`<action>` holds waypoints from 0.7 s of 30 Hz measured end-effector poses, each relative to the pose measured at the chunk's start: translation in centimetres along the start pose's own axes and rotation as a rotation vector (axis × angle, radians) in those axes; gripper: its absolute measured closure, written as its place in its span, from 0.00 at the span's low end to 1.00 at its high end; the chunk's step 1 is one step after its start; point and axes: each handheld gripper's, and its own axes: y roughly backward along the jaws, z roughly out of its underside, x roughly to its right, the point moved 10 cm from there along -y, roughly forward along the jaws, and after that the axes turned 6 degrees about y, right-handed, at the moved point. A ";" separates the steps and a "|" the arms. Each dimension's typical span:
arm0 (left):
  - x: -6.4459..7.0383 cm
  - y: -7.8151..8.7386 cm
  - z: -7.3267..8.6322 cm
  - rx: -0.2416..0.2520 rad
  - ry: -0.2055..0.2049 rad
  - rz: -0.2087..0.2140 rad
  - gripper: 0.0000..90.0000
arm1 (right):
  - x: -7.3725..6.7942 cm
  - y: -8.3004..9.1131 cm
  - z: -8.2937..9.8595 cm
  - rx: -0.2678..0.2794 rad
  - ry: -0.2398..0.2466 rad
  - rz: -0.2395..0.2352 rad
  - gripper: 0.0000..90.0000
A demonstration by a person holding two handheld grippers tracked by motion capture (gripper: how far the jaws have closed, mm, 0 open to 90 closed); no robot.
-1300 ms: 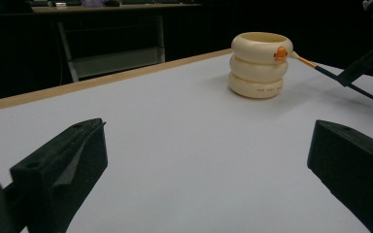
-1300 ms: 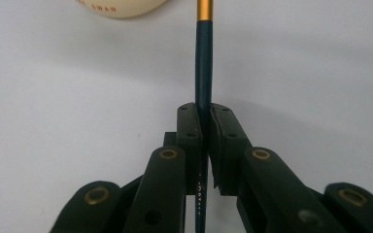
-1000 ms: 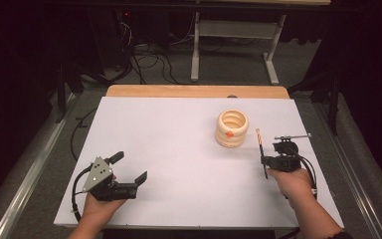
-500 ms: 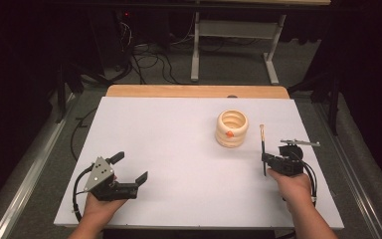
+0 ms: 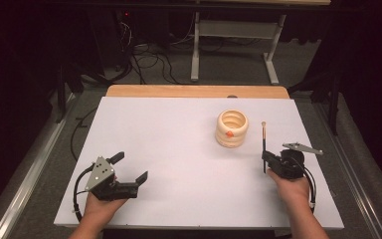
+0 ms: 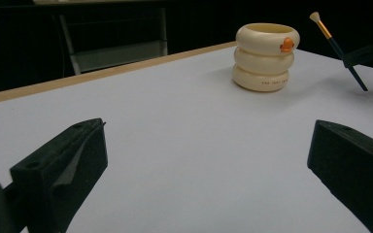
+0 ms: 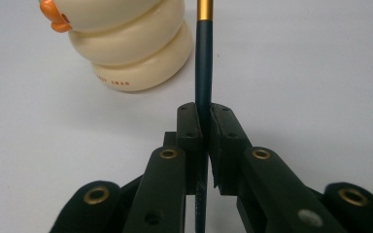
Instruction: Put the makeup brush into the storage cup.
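At the near left corner of the white worktop [image 5: 179,149], the left hand [image 5: 97,211] holds the left tool [image 5: 132,172] low over the surface, its two black jaws spread wide with nothing between them; the left gripper view looks out between those parted jaws across bare white surface. A grey three-cornered plate sits on top of this tool and a black cable loops from its rear toward the near edge. Farther right and toward the far side stands a cream pot [image 5: 232,128] shaped like three stacked rings, upright, open at the top, with a small orange beak-like bump on its upper ring; in the left gripper view the pot [image 6: 266,56] shows small lettering on the bottom ring. Just right of the pot, and apart from it, a thin brush [image 5: 263,147] with a dark handle, a gold ferrule and a pale tip points away from the person. The right tool [image 5: 264,162], held by the right hand [image 5: 291,186] at the near right of the worktop, is closed on the lower part of the handle; the right gripper view shows both jaws pressed flat against the dark shaft of the brush [image 7: 203,73], with the pot [image 7: 126,43] just to its left. In the left gripper view the brush [image 6: 337,48] slants upward above the surface, tip uppermost.
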 end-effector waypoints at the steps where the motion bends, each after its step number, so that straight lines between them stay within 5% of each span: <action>1: 0.0 0.0 0.0 -0.002 -0.001 -0.003 0.02 | 0.0 0.0 0.0 0.013 -0.013 -0.005 0.95; 8: -0.2 -0.2 0.2 -0.009 0.006 -0.011 0.02 | 0.0 0.3 0.0 0.093 0.006 -0.030 0.95; 21: -0.2 -0.5 0.5 -0.022 0.018 -0.020 0.02 | -0.4 1.0 0.4 0.157 0.064 -0.085 0.95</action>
